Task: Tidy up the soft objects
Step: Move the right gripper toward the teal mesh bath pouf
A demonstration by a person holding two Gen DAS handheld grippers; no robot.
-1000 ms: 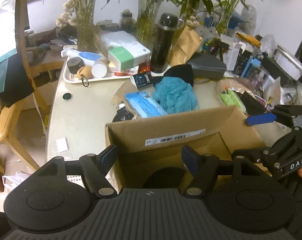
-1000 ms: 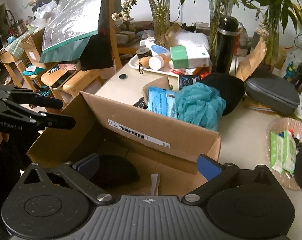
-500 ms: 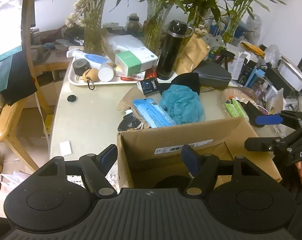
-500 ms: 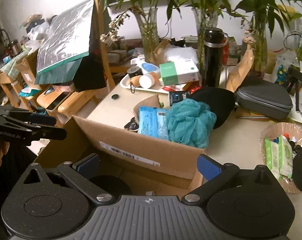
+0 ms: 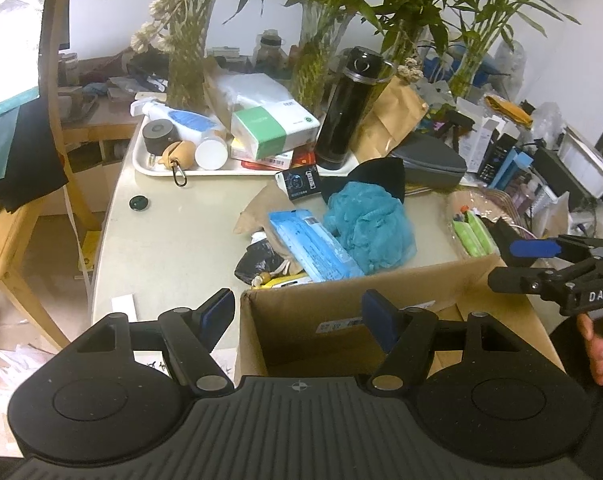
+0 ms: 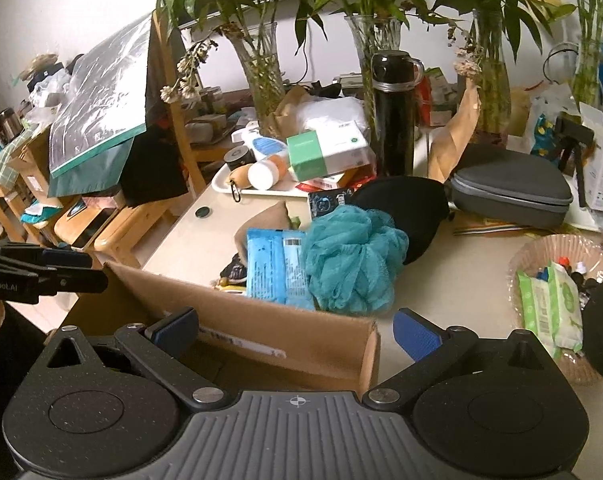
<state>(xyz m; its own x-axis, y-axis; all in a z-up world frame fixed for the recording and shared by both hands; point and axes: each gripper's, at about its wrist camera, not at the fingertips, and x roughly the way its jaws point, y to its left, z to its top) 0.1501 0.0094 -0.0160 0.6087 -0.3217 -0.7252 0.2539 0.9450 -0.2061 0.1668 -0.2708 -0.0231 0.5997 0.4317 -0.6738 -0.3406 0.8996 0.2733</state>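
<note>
An open cardboard box [image 5: 341, 300] [image 6: 261, 332] stands at the table's near edge. Behind it lie a teal mesh bath sponge [image 5: 371, 226] [image 6: 351, 258], a blue wipes packet [image 5: 311, 242] [image 6: 267, 264] and a black soft cap [image 5: 379, 178] [image 6: 407, 208]. My left gripper [image 5: 301, 314] is open and empty above the box's left part. My right gripper [image 6: 297, 330] is open and empty above the box's right part. Each gripper shows at the edge of the other's view, the right one [image 5: 541, 260] and the left one [image 6: 41, 272].
A white tray [image 5: 157, 168] with bottles and a green-white box [image 5: 273, 130] stands at the back. A black flask [image 5: 349, 112], glass vases with plants [image 5: 185, 60], a grey case [image 5: 429, 160], a basket with green wipes [image 6: 549, 304] and a wooden chair [image 5: 9, 248] surround the table.
Both grippers have pulled back and up from the box. Less of the box's inside shows now, and more of the table behind it.
</note>
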